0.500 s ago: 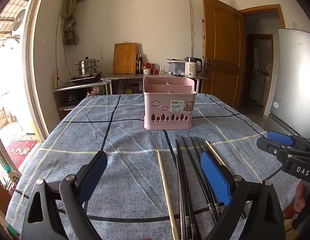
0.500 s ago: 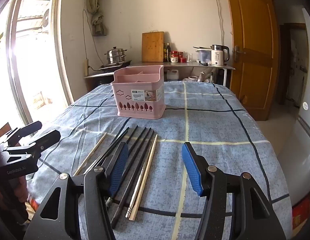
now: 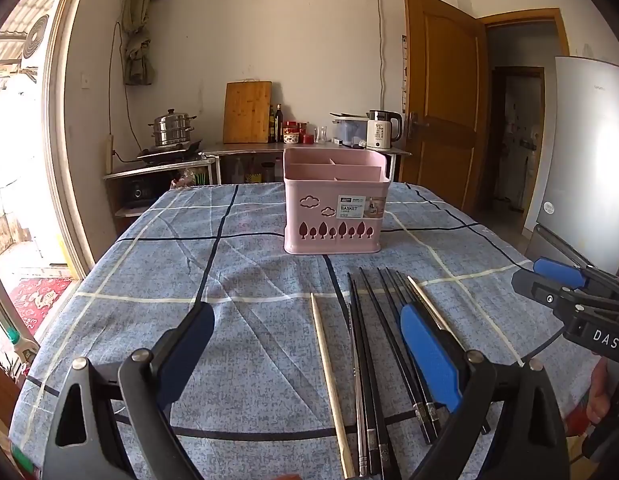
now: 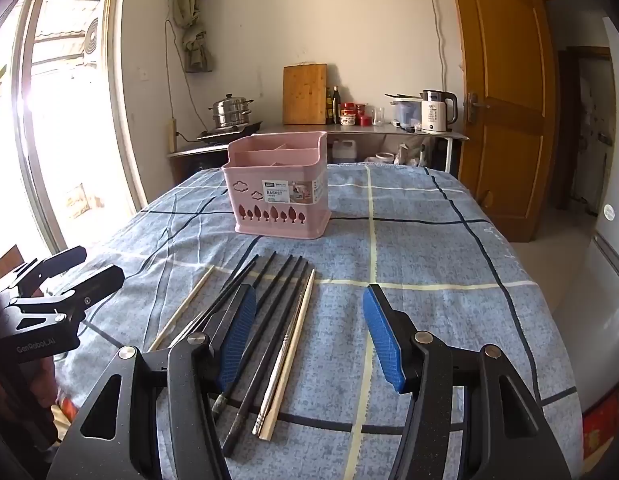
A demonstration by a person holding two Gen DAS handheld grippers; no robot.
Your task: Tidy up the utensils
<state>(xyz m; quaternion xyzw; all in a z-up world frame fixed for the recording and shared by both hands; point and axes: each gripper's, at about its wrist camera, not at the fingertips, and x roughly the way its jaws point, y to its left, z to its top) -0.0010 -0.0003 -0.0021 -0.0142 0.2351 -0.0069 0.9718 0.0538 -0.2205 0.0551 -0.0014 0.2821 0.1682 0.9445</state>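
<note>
A pink utensil basket (image 3: 335,204) with several compartments stands upright on the blue plaid tablecloth (image 3: 245,328); it also shows in the right wrist view (image 4: 279,196). Several chopsticks lie side by side in front of it: black ones (image 3: 369,344), a metal one (image 4: 279,364) and pale wooden ones (image 3: 329,376). My left gripper (image 3: 305,352) is open above the near ends, with the wooden chopstick between its fingers. My right gripper (image 4: 309,328) is open over the right side of the row (image 4: 269,320). Both are empty.
A counter (image 3: 301,150) behind the table holds a cutting board, bottles, jars and a kettle (image 3: 383,130). A steamer pot (image 3: 171,128) sits at back left. A wooden door (image 3: 441,108) and a fridge (image 3: 585,160) stand to the right.
</note>
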